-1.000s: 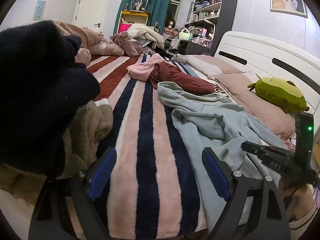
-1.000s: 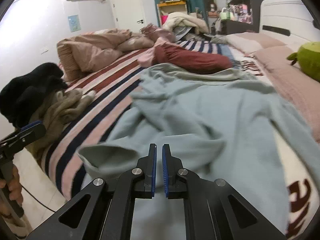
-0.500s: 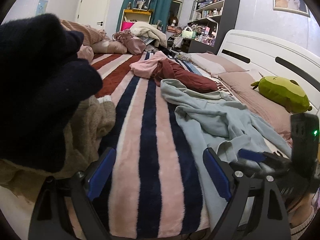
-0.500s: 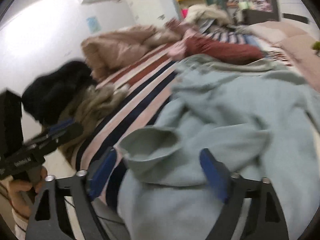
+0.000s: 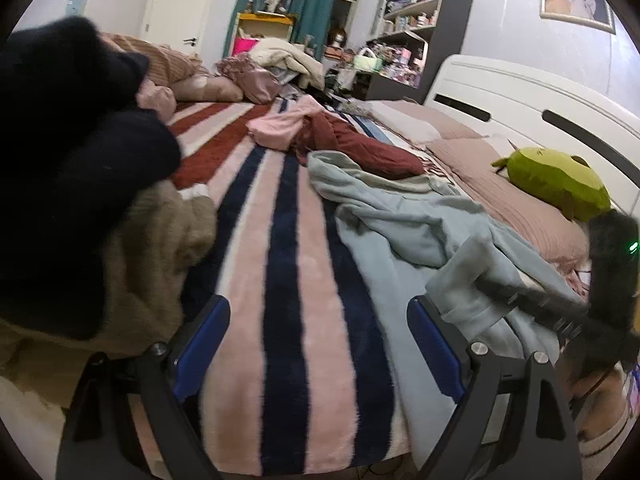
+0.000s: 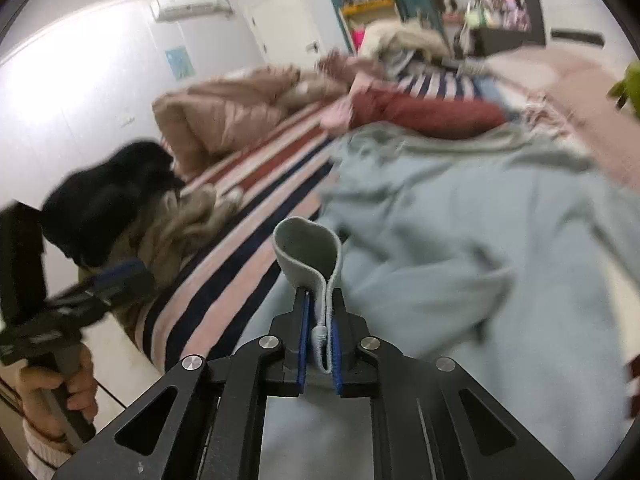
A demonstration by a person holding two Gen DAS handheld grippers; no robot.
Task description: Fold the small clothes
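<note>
Pale blue-grey soft knit garment (image 6: 460, 232), crumpled, lies spread over the near right part of the bed, its lower portion running to the bed's near edge. One ribbed cuff (image 6: 308, 248) is lifted off the heap, standing up in an open loop.

Right tool (image 6: 319, 334): jaws have just been closing and now sit clamped on the base of that cuff, fabric and a bit of cord pinched between the blue pads. Likely reason: a sleeve end gives a firm handle for drawing the sleeve straight before any fold.

Left tool (image 5: 318, 344): jaws wide apart, nothing between them, hovering over the pink-and-navy striped plush blanket (image 5: 288, 280) at the bed's near edge, beside the garment's left border. Reads as waiting to take a second corner.

Further out: maroon garment (image 5: 360, 148) and pink garment (image 5: 280, 128) bunched mid-bed, beyond the blue one. Beige fuzzy garment (image 5: 160, 248) with a black fleecy one (image 5: 72, 152) on top at the bed's left edge. Green plush toy (image 5: 556, 180) on the pillow by the white headboard.

Folding proper not yet begun, by my reading.
</note>
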